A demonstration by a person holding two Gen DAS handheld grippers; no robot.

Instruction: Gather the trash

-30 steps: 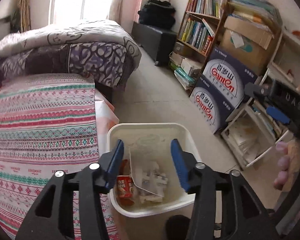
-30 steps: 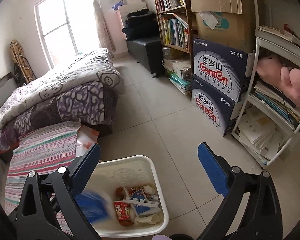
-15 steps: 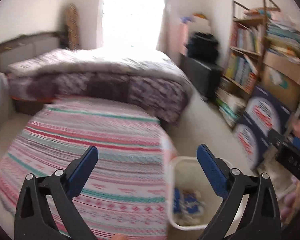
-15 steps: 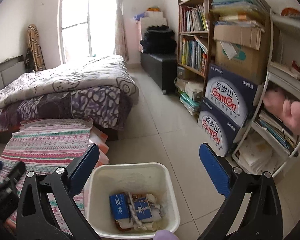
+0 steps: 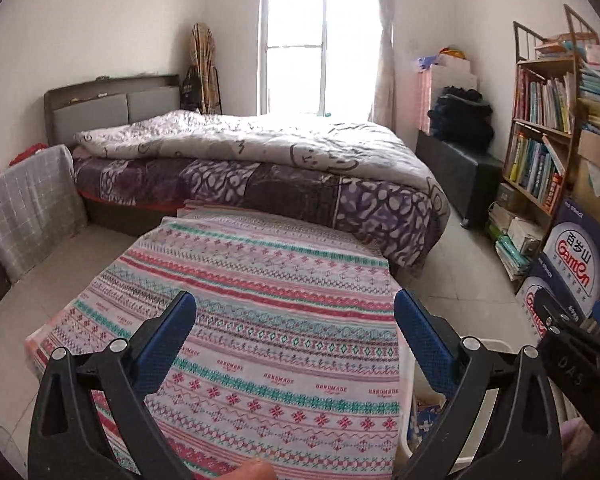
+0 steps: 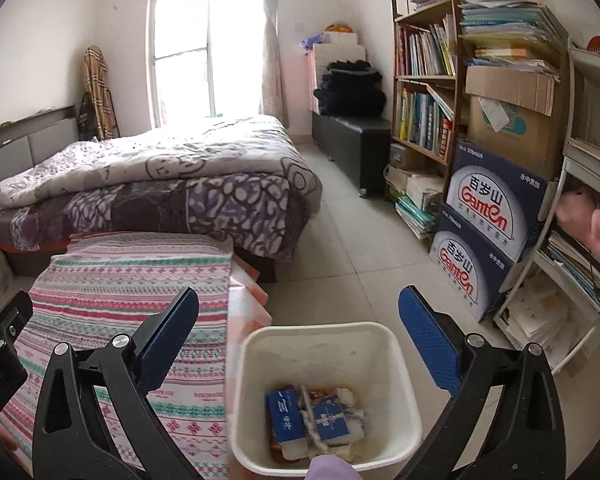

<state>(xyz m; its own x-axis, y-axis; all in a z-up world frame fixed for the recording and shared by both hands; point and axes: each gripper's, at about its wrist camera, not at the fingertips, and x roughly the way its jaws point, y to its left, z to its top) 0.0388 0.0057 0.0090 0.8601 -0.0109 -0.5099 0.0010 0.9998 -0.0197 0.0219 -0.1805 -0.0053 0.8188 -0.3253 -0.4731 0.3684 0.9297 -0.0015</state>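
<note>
L gripper (image 5: 294, 326): jaws spread wide after just opening, nothing btwn them; hangs over striped cloth (image 5: 268, 344) on the low counter. R gripper (image 6: 298, 320): jaws spread wide, empty, above white bin (image 6: 320, 344). Bin on tile floor, just beside counter's edge. Trash (image 6: 316, 420) in bin bottom: blue cartons, white scraps, crumpled bits. Bed (image 6: 172, 184) w/ rumpled quilt behind counter. Bookshelf (image 6: 424, 92) & stacked blue boxes (image 6: 488, 236) along wall, well apart from bin.
</note>
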